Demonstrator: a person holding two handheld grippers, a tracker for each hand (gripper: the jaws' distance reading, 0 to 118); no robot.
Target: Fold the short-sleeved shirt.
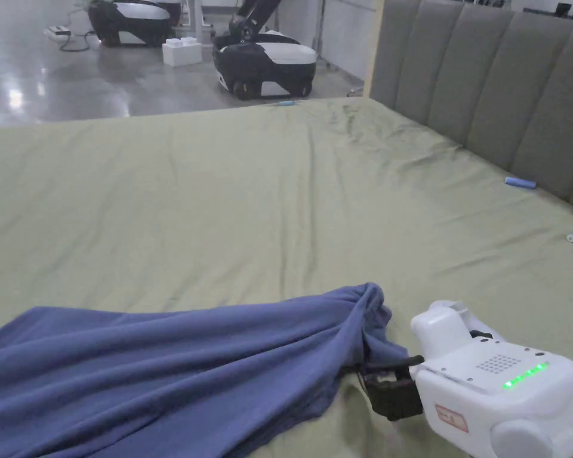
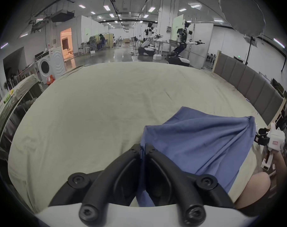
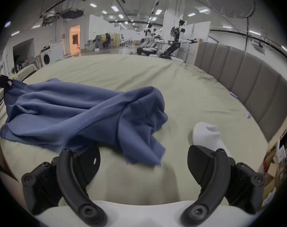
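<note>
My left hand-held gripper (image 2: 143,150) is clamped on a hem of the shirt (image 2: 196,142), both black jaws pinching the fabric. My right hand-held gripper (image 3: 143,161) has its jaws wide apart with nothing between them, sitting just beside the shirt's loose flap. The shirt is blue, soft knit, bunched into long diagonal folds, and lies rumpled on the near part of the bed (image 1: 249,197). The bed's sheet is pale green, smooth with shallow creases. A grey padded headboard (image 1: 494,77) with vertical channels runs along the right. Two small blue cylinders (image 1: 520,182) lie on the sheet near it. A white sock (image 3: 208,137) lies by my right jaw.
</note>
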